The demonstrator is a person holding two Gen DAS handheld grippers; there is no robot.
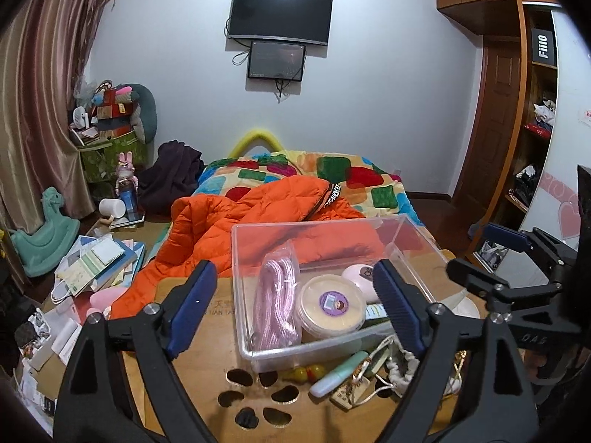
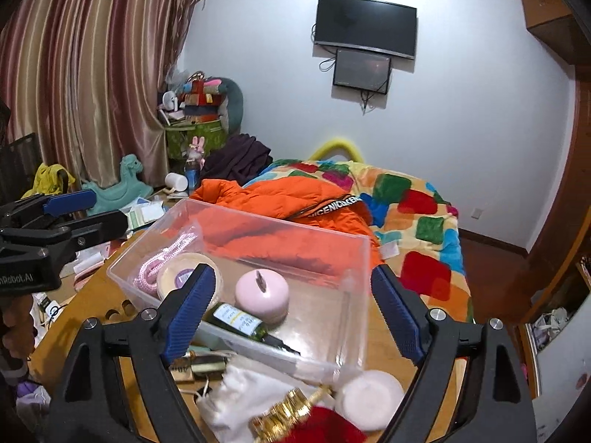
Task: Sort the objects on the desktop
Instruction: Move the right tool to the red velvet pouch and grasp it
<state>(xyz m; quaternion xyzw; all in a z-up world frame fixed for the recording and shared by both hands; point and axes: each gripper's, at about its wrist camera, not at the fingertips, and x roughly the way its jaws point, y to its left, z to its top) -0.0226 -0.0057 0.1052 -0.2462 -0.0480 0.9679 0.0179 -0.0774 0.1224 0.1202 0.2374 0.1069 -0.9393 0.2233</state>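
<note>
A clear plastic bin [image 1: 413, 238] [image 2: 354, 317] stands on the wooden table [image 1: 207, 343]. In it lie a pink rope [image 1: 277, 295], a round cream tub [image 1: 330, 308], a pink round case [image 2: 262, 293] and a dark green bottle [image 2: 240, 323]. In front of the bin lie a mint tube [image 1: 340, 373], a white drawstring pouch [image 2: 236, 402], a white round pad [image 2: 369, 397] and a red and gold ornament [image 2: 306, 421]. My left gripper [image 1: 295, 310] is open and empty above the bin's near side. My right gripper [image 2: 291, 310] is open and empty over the bin.
A bed with an orange jacket [image 1: 236, 221] and a patchwork quilt [image 2: 417, 214] lies behind the table. Books and papers [image 1: 99, 262] clutter the floor at the left. A wooden wardrobe [image 1: 517, 110] stands at the right.
</note>
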